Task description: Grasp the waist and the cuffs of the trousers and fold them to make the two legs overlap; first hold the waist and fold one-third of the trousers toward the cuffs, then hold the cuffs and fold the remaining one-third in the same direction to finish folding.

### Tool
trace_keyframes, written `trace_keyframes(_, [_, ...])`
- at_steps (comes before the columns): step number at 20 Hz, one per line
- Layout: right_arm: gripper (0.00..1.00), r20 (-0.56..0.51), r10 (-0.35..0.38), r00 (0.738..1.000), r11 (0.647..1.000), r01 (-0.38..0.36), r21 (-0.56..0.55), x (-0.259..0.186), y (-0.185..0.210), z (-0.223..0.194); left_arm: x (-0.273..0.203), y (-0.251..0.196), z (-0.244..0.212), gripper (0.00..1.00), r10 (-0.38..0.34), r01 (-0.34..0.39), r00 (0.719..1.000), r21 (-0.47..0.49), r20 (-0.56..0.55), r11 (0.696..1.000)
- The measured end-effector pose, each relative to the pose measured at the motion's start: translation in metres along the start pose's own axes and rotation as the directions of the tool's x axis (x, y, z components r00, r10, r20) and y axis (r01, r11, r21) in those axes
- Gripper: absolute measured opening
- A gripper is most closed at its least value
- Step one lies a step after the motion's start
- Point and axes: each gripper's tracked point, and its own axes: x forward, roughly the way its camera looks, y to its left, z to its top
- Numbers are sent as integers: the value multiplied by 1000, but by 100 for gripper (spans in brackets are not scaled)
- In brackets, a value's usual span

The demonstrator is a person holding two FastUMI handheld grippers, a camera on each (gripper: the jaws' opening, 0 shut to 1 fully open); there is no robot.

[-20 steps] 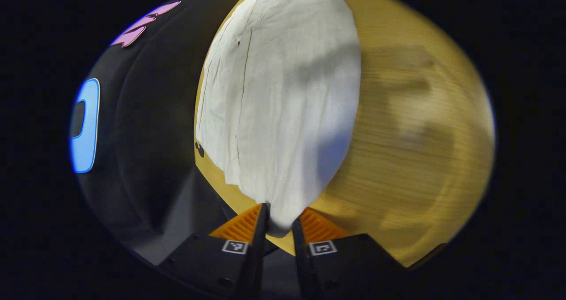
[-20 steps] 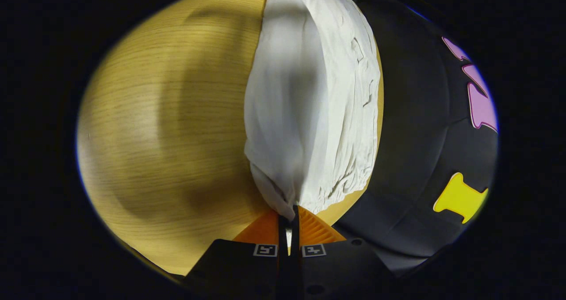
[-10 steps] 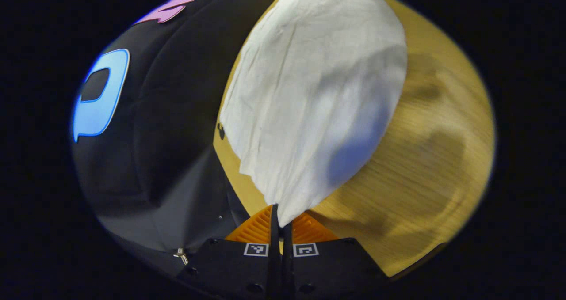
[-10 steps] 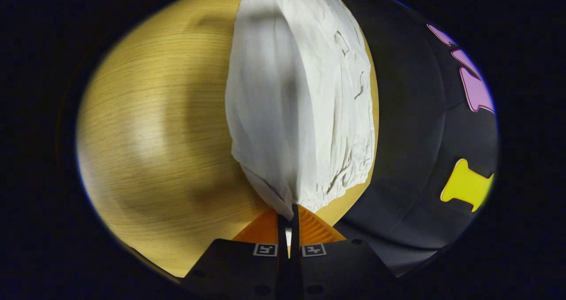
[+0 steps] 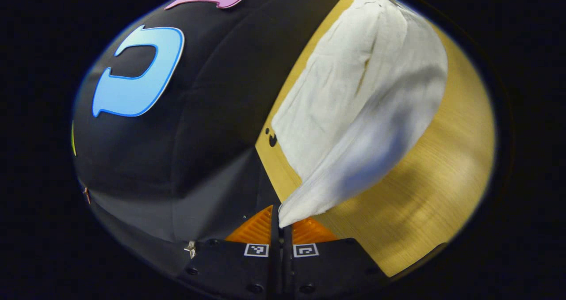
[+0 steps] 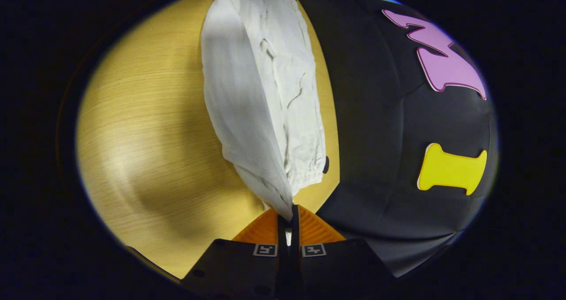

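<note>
The left gripper (image 5: 280, 222) had its jaws pressed together on a corner of the white trousers (image 5: 353, 110), the cloth running up and away from the pinch across the wooden worktop (image 5: 442, 189). In the right gripper view, the right gripper (image 6: 288, 214) was likewise clamped tight on an edge of the trousers (image 6: 261, 92), close to a gathered, elasticated hem that lay just beside a small dark mark on the worktop (image 6: 146, 127).

Each pinched edge stood raised off the worktop while the rest of the garment lay along the far side of the wood, near the black booth wall (image 5: 199, 114). Which end each gripper held, waist or cuff, could not be told for certain; the puckered hem suggested one or the other.

The step in hand looked to be carrying the near leg over onto the far one. To do it well, both grippers ought to travel together at an even height, keeping the held edge taut between them so the cloth rolled over without bunching. The raised edge should be brought down square on the far edge, then laid flat before either grip let go. Pulling too far toward the wall risked dragging the lower layer off the worktop's edge.
</note>
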Motion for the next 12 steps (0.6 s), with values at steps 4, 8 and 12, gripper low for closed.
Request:
trace_keyframes(4, [5, 31, -54, 998, 987, 48, 155, 13, -45, 13, 11, 48, 32, 6, 76, -75, 997, -47, 27, 996])
trace_keyframes(8, [5, 33, -116, 993, 945, 100, 311, 24, -94, 30, 33, 88, 73, 5, 130, -121, 989, -120, 69, 985])
trace_keyframes(12, [5, 27, -155, 988, 925, 135, 355, 68, -120, 41, 79, 106, 89, 6, 138, -125, 990, -240, 38, 963])
